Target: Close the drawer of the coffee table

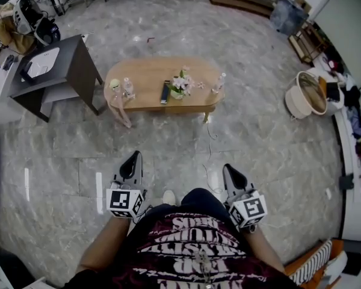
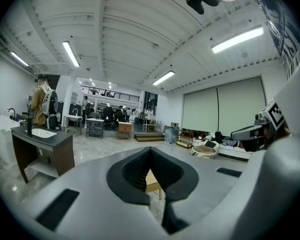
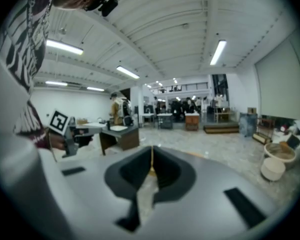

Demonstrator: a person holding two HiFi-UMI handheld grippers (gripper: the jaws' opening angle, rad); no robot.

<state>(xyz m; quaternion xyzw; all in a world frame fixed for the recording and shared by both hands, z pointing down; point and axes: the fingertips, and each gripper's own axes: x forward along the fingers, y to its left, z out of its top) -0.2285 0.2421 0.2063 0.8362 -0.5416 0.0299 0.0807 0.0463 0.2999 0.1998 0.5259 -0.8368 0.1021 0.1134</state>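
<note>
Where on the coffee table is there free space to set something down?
The far strip of the coffee table is bare, as is the gap between the left bottle and the remote. Crowded from remote past flowers to the right bottle.

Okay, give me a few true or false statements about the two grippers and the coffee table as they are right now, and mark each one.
1. The left gripper and the right gripper are both shut with nothing between their jaws. True.
2. The left gripper is touching the coffee table. False: the table stands well ahead across the floor, and both grippers are close to the person's body.
3. Flowers stand on the coffee table. True.
4. In the head view, the dark desk is to the right of the coffee table. False: it is to the table's left.
</note>
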